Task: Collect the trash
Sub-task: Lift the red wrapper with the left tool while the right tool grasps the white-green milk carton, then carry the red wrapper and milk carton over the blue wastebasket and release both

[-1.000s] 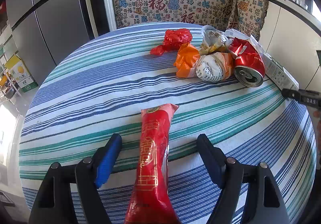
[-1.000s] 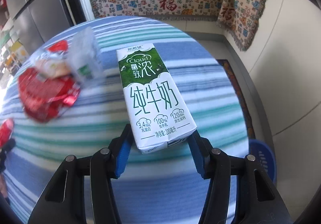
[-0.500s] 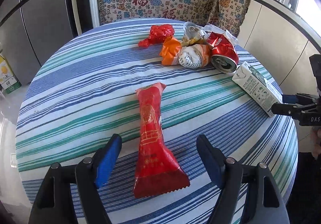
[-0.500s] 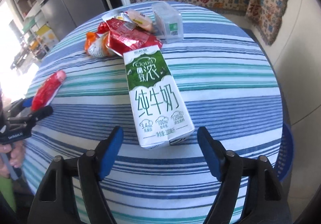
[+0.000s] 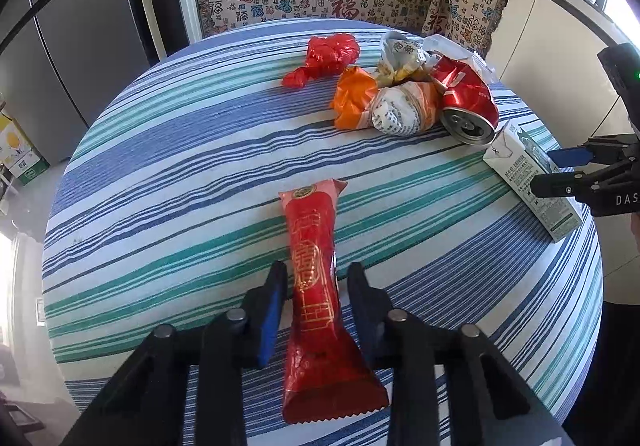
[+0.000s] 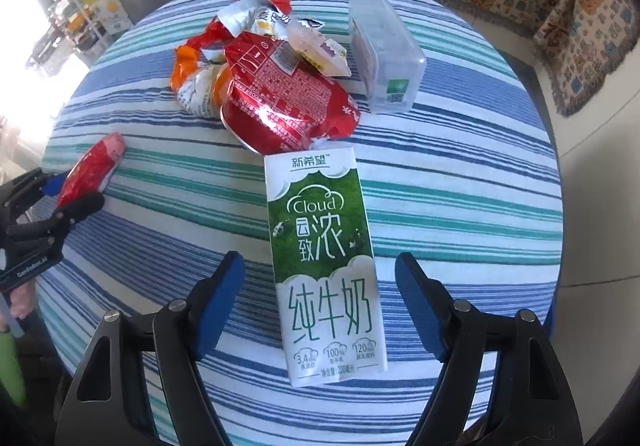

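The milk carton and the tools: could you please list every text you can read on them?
Milk carton: "新希望", "Cloud", "云致浓", "纯牛奶", "3.4", "100%", "120", "200毫升"; the captions under the numbers are too small.
Left tool body: "GenRobot.AI".
Right tool body: "DAS", cut off by the frame.

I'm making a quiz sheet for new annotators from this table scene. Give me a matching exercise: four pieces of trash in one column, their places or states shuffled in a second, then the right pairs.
Things
1. long red wrapper
2. milk carton
3. red can
4. clear plastic box

Places or states
A. dented, on its side in the heap
B. lying flat between the open right gripper fingers
C. between the nearly closed left gripper fingers
D. beside the heap, at the far side

Pairs: 1-C, 2-B, 3-A, 4-D
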{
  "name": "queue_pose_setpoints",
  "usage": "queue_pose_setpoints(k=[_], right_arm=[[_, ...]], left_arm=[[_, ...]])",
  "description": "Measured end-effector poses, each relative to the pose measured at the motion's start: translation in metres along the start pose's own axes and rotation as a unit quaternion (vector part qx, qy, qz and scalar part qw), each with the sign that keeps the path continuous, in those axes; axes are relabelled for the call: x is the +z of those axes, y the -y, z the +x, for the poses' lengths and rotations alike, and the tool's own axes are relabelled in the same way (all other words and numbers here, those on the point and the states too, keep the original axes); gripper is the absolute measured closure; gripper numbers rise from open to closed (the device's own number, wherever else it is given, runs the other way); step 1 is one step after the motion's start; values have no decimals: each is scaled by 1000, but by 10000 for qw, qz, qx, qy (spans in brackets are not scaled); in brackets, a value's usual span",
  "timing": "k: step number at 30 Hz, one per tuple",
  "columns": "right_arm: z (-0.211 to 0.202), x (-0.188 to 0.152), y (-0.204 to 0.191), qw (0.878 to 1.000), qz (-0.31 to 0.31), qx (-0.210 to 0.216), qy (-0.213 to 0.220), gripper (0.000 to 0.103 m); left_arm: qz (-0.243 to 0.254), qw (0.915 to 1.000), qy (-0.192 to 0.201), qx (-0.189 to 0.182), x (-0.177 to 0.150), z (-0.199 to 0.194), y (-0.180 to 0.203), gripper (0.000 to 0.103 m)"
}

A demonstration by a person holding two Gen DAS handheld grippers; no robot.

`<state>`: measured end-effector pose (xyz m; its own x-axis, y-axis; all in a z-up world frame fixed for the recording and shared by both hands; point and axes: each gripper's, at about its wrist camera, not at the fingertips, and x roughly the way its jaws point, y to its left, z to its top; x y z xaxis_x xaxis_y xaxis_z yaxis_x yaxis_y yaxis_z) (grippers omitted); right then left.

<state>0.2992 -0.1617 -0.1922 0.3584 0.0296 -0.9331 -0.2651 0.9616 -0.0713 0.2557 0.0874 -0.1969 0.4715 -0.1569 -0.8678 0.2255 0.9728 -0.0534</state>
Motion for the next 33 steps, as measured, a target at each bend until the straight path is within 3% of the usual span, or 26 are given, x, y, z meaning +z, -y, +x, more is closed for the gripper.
queue_pose_setpoints(k=[3,14,23,33], right_arm=[[-5,0,2,9999,12,-18,99,51],[-45,-17,10,9975,251,267,610,52],[-70,-39,47,9935,719,251,849,52],[-111,-101,147,9797,1612,-161,1182,52]], left_arm=[[-3,10000,74,3,1,-5,-1,88],[13,9978,540,-389,7,-44,31,93],[351,9920,699,-987,31,-55,108,94],[945,9768,680,-1799,56,-43,241,94]])
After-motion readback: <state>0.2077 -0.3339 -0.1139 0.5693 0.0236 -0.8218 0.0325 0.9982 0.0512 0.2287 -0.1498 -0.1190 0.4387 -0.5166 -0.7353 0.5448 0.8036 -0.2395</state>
